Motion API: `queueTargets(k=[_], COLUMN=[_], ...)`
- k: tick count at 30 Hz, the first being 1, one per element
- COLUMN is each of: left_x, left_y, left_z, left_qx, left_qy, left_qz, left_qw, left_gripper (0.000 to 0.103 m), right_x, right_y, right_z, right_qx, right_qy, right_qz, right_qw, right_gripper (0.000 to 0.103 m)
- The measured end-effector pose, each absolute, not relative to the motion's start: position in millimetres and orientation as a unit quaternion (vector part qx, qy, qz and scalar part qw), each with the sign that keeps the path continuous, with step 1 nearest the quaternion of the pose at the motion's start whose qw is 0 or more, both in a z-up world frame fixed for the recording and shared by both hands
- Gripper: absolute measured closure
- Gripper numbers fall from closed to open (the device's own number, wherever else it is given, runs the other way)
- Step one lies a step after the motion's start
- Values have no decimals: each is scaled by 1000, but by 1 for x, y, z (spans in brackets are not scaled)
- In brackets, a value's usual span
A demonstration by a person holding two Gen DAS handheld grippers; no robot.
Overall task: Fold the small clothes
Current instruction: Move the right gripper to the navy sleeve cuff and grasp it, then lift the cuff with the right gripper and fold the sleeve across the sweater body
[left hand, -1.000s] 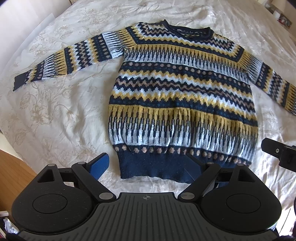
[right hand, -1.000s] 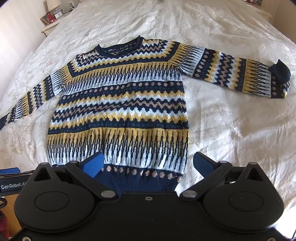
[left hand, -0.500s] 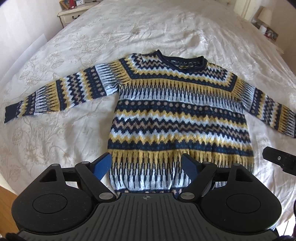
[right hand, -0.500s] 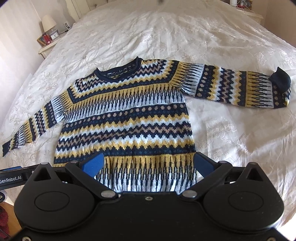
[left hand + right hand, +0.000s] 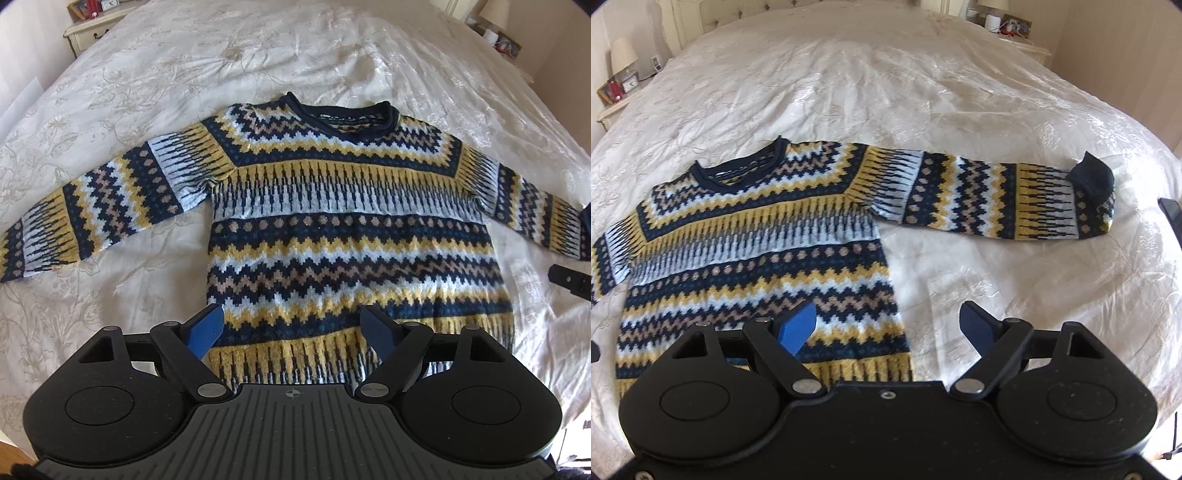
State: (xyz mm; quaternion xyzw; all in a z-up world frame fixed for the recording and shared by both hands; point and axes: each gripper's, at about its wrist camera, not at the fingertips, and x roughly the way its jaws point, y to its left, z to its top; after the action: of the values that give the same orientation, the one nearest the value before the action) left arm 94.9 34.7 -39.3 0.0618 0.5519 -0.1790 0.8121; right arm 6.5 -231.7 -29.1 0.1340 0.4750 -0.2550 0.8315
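Note:
A knitted sweater (image 5: 351, 236) in navy, yellow and pale blue zigzag bands lies flat and face up on the bed, collar away from me and both sleeves spread out. My left gripper (image 5: 291, 317) hovers open over the lower left of its body, with nothing between the blue pads. My right gripper (image 5: 888, 314) hangs over the sweater's (image 5: 757, 240) right side edge. One pad is above the knit and the other above the bedspread. Its jaws are closing and grip nothing. The right sleeve (image 5: 997, 195) ends in a turned-back navy cuff (image 5: 1091, 177).
A cream embroidered bedspread (image 5: 258, 55) covers the whole bed. Nightstands with small items stand at the far left (image 5: 92, 29) and far right (image 5: 498, 37). A lamp (image 5: 622, 55) is at the far left. Wooden floor (image 5: 11, 454) shows past the near bed edge.
Both grippers have moved forward over the sweater, so its navy hem is now hidden beneath them. The right gripper has shifted toward the sweater's right edge and its jaws have narrowed.

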Motion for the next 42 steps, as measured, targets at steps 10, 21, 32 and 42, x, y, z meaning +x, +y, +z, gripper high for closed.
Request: queueTargets(k=[10,21,32,42], left_x=[96,75,65,61], left_y=[30,-6,-49,-60], left_z=[-45,-50,-52,-53], left_qx=[-13,-13,11,22], left_qy=[572,586,593,590], left_qz=[-154,-102,-91,-95], left_qw=[805,803,800,802], left_gripper=[23,23,23,23], right_x=[18,16,17,-8], right_y=[-325,-422,-473,-492], right_z=[-44,-67,-109,-81], right_qx=[88,21,-17,92], right_qy=[467,445,465,409], right_qz=[-316,-361,-341,-323], right_qw=[821,820,817,849], right_gripper=[33,38,50,93])
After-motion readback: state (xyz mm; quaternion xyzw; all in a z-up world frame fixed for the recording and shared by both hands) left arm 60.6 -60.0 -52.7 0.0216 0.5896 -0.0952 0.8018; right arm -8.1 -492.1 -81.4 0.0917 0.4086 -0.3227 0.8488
